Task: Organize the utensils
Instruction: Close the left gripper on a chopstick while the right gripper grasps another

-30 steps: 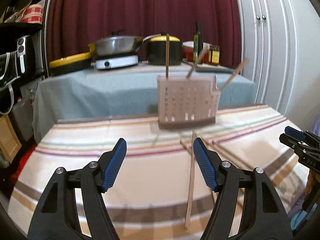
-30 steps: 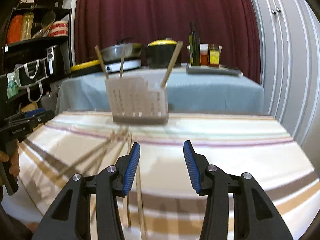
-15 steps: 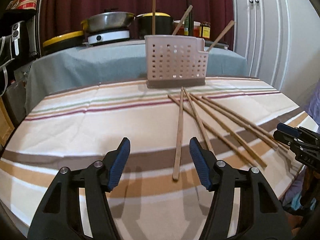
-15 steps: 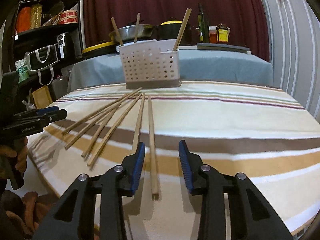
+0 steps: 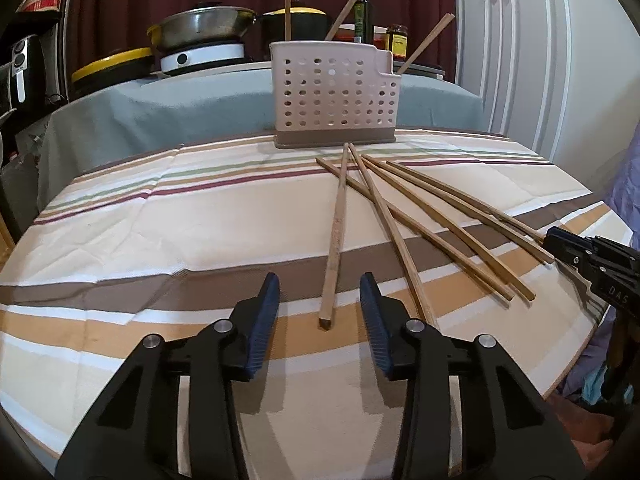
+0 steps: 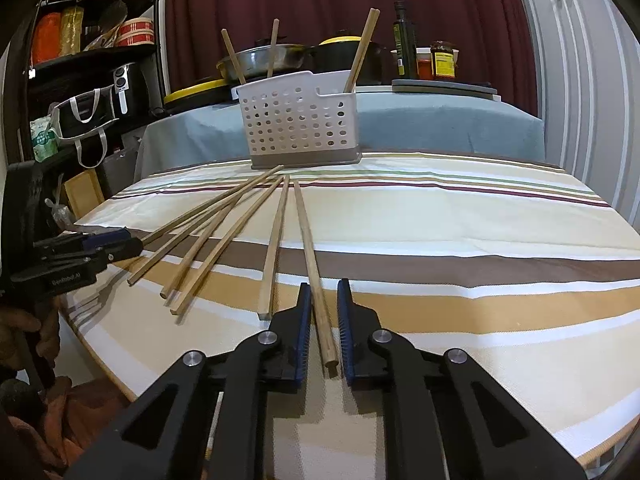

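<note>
Left wrist: left gripper [image 5: 320,296] wide open, nothing held, low over the striped table [image 5: 160,216] near its front edge. One chopstick [image 5: 336,236] ends between its blue pads [image 5: 264,320], no contact. More loose chopsticks [image 5: 436,216] fan rightward toward the holder [image 5: 332,96] at the far edge.

Right wrist: right gripper [image 6: 322,320] narrowed around the near end of the rightmost chopstick [image 6: 314,264]; pads close on both sides, can't tell if they grip. Three sticks [image 6: 362,50] stand in the holder.

Striped tablecloth [image 5: 200,216] carries a perforated holder [image 5: 334,96] and perhaps six loose chopsticks [image 5: 338,224].
</note>
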{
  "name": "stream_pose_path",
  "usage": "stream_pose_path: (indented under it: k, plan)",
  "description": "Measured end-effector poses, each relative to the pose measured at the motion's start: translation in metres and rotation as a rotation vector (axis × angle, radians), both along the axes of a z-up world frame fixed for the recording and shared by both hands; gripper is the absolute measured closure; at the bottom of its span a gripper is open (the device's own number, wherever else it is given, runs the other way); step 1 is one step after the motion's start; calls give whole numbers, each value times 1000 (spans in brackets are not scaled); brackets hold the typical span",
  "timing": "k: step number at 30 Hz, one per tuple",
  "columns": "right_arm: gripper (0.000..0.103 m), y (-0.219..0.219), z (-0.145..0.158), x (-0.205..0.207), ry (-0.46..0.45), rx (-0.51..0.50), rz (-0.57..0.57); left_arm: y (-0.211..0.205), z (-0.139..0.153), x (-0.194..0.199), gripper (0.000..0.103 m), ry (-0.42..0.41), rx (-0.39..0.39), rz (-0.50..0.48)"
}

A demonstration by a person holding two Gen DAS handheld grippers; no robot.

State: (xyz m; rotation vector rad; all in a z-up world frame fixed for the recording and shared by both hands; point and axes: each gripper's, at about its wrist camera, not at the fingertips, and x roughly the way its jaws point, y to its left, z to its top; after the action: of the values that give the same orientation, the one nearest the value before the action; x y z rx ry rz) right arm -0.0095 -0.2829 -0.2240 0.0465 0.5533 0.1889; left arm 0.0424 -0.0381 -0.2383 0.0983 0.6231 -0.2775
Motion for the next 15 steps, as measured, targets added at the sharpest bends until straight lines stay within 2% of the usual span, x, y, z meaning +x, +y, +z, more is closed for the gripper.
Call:
stream_pose_path:
  k: [4, 9, 15]
  plan:
    - [89, 0, 0, 0, -2, 0, -2, -4, -3, -1, 72, -22, 14, -1]
    - [89, 0, 0, -1, -5, 0, -1, -2, -4, -1, 93, -22, 24, 11]
    - [89, -1, -1, -3, -18, -5, 5, -1, -4, -6, 96, -27, 47, 3]
